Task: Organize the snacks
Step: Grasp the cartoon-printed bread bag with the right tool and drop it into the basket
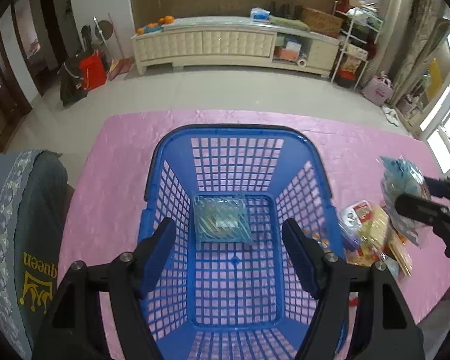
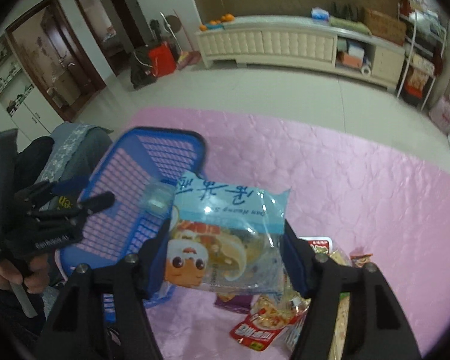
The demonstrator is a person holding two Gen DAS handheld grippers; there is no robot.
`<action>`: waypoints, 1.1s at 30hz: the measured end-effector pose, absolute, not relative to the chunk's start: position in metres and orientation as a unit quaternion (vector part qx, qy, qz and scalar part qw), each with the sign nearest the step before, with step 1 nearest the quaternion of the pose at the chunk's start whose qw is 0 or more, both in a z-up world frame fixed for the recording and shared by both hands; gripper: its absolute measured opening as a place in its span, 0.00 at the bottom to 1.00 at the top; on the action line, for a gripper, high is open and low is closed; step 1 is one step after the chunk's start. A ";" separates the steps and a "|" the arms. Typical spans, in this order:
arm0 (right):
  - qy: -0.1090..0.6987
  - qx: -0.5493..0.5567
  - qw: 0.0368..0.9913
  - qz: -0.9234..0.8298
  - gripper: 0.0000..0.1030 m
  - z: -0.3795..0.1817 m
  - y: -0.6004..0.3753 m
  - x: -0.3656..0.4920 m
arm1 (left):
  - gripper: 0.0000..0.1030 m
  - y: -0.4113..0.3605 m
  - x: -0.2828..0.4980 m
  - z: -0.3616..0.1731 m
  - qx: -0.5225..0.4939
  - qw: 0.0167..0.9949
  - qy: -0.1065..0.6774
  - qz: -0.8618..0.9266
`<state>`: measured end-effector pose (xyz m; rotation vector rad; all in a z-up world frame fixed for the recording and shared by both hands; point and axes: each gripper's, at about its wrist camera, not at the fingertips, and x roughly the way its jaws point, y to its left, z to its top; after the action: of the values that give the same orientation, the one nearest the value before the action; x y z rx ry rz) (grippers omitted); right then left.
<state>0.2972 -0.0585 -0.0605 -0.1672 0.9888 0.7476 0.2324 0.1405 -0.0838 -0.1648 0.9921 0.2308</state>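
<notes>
A blue plastic basket (image 1: 234,138) stands on the pink table, and one striped blue-green snack packet (image 1: 222,220) lies on its floor. My left gripper (image 1: 229,252) hangs over the basket, open, with nothing between its fingers. My right gripper (image 2: 226,258) is shut on a light-blue snack bag (image 2: 225,225) with a cartoon face, lifted above the table just right of the basket (image 2: 153,162). In the left wrist view that bag (image 1: 400,180) and the right gripper (image 1: 414,193) show at the right edge. The left gripper (image 2: 84,193) shows at the left of the right wrist view.
A pile of several loose snack packets (image 1: 372,237) lies on the pink tablecloth (image 2: 360,186) right of the basket, under the lifted bag (image 2: 264,321). A chair draped in grey cloth (image 1: 30,210) stands at the table's left edge. Beyond the table lies tiled floor.
</notes>
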 end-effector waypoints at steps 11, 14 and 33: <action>0.427 -0.107 0.821 0.364 0.69 -0.038 -0.018 0.261 | 0.69 0.164 0.192 -0.057 -0.075 0.893 0.433 0.099; 0.424 -0.116 0.820 0.365 0.69 -0.036 -0.001 0.257 | 0.69 0.175 0.184 -0.053 -0.078 0.894 0.428 0.102; 0.419 -0.196 0.823 0.330 0.69 -0.065 0.073 0.267 | 0.69 0.220 0.181 -0.077 -0.094 0.889 0.435 0.111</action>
<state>0.2673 0.0730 -0.0646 -0.4161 0.8907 0.7016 0.1808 0.2205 -0.0767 -0.1947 0.9033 0.2299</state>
